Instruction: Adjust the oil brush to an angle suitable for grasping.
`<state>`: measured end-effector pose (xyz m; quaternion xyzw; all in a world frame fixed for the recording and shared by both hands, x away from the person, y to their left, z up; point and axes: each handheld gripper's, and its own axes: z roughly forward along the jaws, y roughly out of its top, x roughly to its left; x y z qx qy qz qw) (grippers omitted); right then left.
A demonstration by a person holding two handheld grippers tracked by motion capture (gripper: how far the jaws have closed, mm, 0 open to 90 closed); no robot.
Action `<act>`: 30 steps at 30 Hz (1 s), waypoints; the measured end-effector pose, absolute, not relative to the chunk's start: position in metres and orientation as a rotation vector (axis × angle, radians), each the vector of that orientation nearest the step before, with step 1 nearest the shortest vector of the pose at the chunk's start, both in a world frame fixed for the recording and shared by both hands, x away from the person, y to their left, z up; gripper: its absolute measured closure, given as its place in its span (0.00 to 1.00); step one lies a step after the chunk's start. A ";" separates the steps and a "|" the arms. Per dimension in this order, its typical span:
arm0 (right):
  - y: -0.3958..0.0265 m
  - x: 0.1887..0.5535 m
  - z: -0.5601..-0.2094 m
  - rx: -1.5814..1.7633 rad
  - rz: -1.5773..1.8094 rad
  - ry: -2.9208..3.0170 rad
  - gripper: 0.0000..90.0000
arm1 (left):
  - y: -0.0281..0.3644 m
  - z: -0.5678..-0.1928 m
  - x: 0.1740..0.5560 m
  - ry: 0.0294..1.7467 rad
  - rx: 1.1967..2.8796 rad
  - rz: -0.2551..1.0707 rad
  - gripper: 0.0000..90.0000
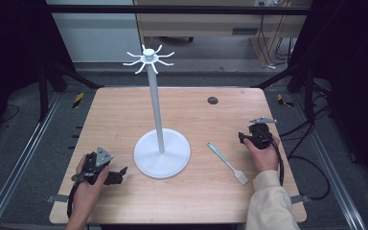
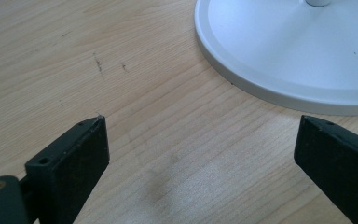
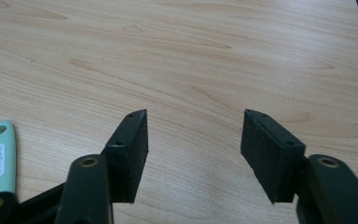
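From the left gripper view, the white stand's round base (image 2: 284,51) runs off the top and right edges, and its pole (image 2: 318,2) is cut to a stub at the top edge. The right jaw there is clipped by the right and bottom edges.

In the right gripper view, the mint handle (image 3: 2,156) of the brush shows just its end; the rest sits behind the gripper's own body at the bottom left. The white print on it is too small to read.

From the high view, the brush (image 1: 227,163) bristles are too small to make out, and both of the person's forearms are cut by the bottom edge.
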<state>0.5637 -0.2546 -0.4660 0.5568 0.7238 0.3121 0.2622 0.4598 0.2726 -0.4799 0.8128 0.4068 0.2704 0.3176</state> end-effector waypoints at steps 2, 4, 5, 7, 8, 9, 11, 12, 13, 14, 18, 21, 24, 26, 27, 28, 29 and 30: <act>-0.253 0.564 -0.466 1.498 0.837 1.963 0.53 | 0.273 -0.480 0.460 1.070 2.139 0.711 0.03; -0.245 0.563 -0.467 1.473 0.796 1.992 0.61 | 0.272 -0.480 0.460 1.068 2.140 0.712 0.03; -0.242 0.563 -0.467 1.458 0.784 2.003 0.63 | 0.272 -0.480 0.460 1.068 2.141 0.712 0.03; -0.237 0.563 -0.466 1.442 0.776 2.025 0.69 | 0.272 -0.480 0.460 1.067 2.143 0.711 0.03; -0.234 0.563 -0.466 1.432 0.775 2.038 0.72 | 0.272 -0.480 0.460 1.067 2.143 0.712 0.03; -0.232 0.563 -0.466 1.419 0.778 2.051 0.75 | 0.272 -0.480 0.460 1.067 2.143 0.711 0.03; -0.226 0.563 -0.466 1.398 0.783 2.081 0.80 | 0.272 -0.480 0.460 1.067 2.144 0.711 0.03; -0.226 0.563 -0.466 1.398 0.783 2.081 0.80 | 0.272 -0.480 0.460 1.067 2.144 0.711 0.03; -0.223 0.562 -0.467 1.391 0.784 2.094 0.83 | 0.272 -0.480 0.460 1.067 2.145 0.710 0.03; -0.220 0.562 -0.467 1.378 0.781 2.110 0.86 | 0.272 -0.480 0.460 1.067 2.145 0.711 0.03; -0.207 0.561 -0.469 1.322 0.782 2.186 0.98 | 0.272 -0.480 0.460 1.066 2.145 0.711 0.03; -0.200 0.560 -0.470 1.301 0.798 2.228 1.00 | 0.272 -0.480 0.460 1.066 2.144 0.710 0.03; -0.195 0.560 -0.471 1.295 0.818 2.253 1.00 | 0.272 -0.480 0.460 1.066 2.144 0.710 0.03; -0.187 0.560 -0.474 1.287 0.825 2.298 1.00 | 0.272 -0.480 0.460 1.066 2.144 0.710 0.03; -0.187 0.560 -0.474 1.287 0.825 2.298 1.00 | 0.272 -0.480 0.460 1.066 2.144 0.710 0.03; -0.181 0.560 -0.478 1.273 0.816 2.323 1.00 | 0.272 -0.480 0.460 1.066 2.144 0.710 0.03; -0.178 0.560 -0.479 1.264 0.810 2.336 1.00 | 0.272 -0.480 0.460 1.065 2.144 0.711 0.03; -0.175 0.560 -0.480 1.255 0.802 2.349 1.00 | 0.272 -0.480 0.460 1.065 2.144 0.712 0.03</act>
